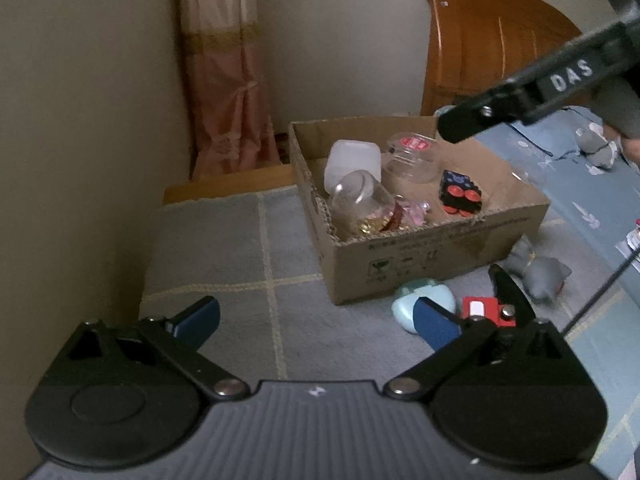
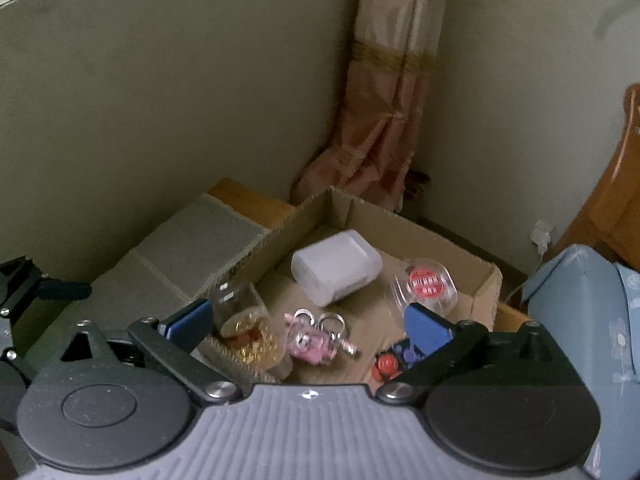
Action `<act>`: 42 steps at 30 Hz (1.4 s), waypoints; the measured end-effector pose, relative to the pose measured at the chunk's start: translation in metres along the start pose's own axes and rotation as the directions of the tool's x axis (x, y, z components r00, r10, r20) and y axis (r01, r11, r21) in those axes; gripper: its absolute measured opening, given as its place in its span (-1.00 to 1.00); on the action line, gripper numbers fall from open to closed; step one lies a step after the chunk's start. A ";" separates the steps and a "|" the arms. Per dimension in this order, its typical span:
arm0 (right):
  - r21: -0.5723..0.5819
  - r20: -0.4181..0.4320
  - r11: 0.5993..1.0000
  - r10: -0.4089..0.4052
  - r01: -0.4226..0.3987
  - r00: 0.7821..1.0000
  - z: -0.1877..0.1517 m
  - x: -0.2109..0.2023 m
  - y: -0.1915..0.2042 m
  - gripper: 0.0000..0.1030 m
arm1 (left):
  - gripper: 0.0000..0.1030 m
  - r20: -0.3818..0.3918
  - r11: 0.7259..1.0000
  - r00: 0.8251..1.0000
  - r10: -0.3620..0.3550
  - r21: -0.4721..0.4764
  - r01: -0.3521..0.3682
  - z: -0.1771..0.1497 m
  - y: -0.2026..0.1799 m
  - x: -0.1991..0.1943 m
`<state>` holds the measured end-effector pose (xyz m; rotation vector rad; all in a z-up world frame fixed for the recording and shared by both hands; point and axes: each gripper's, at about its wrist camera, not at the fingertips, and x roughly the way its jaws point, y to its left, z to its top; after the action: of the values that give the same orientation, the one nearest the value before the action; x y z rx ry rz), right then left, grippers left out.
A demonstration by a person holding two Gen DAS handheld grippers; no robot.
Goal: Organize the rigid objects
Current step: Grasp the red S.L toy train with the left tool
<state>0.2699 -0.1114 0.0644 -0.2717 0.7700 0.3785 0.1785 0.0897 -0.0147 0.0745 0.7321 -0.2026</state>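
Note:
A cardboard box (image 1: 440,240) stands on the grey checked bedding. In it lie a white plastic tub (image 1: 352,160), a clear jar with a red label (image 1: 412,156), a tipped glass jar (image 1: 360,200) and a black piece with red buttons (image 1: 460,196). My left gripper (image 1: 316,320) is open and empty, low in front of the box. My right gripper (image 2: 308,322) is open over the box (image 2: 484,280), above a pink keyring (image 2: 312,340), with nothing between the pads. Its black finger (image 1: 464,124) shows above the box's far right corner.
Outside the box, by its near side, lie a pale teal case (image 1: 420,300), a red toy (image 1: 480,310) and a grey plush (image 1: 540,276). A wall and a pink curtain (image 1: 224,80) close off the left and back. A wooden headboard (image 1: 492,40) stands behind.

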 end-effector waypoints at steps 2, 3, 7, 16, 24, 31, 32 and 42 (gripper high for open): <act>0.014 -0.002 1.000 0.003 -0.003 1.000 -0.008 -0.005 0.001 1.00 | 0.98 -0.010 1.000 1.000 0.003 0.003 -0.003 -0.001 -0.002 -0.001; 0.023 -0.009 1.000 -0.002 0.002 1.000 -0.013 -0.006 0.002 1.00 | 0.98 -0.013 1.000 1.000 0.005 0.007 -0.005 -0.001 -0.003 -0.001; 0.075 -0.040 0.997 -0.026 0.028 0.999 -0.043 -0.013 0.002 1.00 | 0.98 -0.031 0.999 0.999 0.017 0.033 -0.016 -0.006 -0.008 -0.003; 0.295 -0.083 0.944 -0.129 0.148 0.988 -0.119 -0.008 -0.017 1.00 | 0.98 -0.075 0.994 0.997 0.021 0.108 -0.013 -0.024 -0.019 0.004; 0.425 -0.138 0.872 -0.201 0.241 0.970 -0.166 0.025 -0.031 1.00 | 0.98 -0.065 0.992 0.998 -0.012 0.123 0.020 -0.029 -0.028 0.001; 0.477 -0.145 0.831 -0.248 0.287 0.958 -0.191 0.025 -0.042 1.00 | 0.98 -0.068 0.988 0.997 -0.023 0.149 0.033 -0.028 -0.038 0.000; 0.499 -0.139 0.823 -0.233 0.271 0.962 -0.197 0.022 -0.046 1.00 | 0.98 -0.069 0.988 0.997 -0.025 0.152 0.035 -0.027 -0.040 0.000; 0.574 -0.162 0.763 -0.251 0.298 0.954 -0.241 -0.003 -0.066 1.00 | 0.98 -0.087 0.983 0.995 -0.051 0.171 0.066 -0.022 -0.062 0.009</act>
<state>0.1463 -0.2606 -0.0926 0.1994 0.8711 -0.1680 0.1570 0.0308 -0.0369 0.2285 0.7979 -0.3210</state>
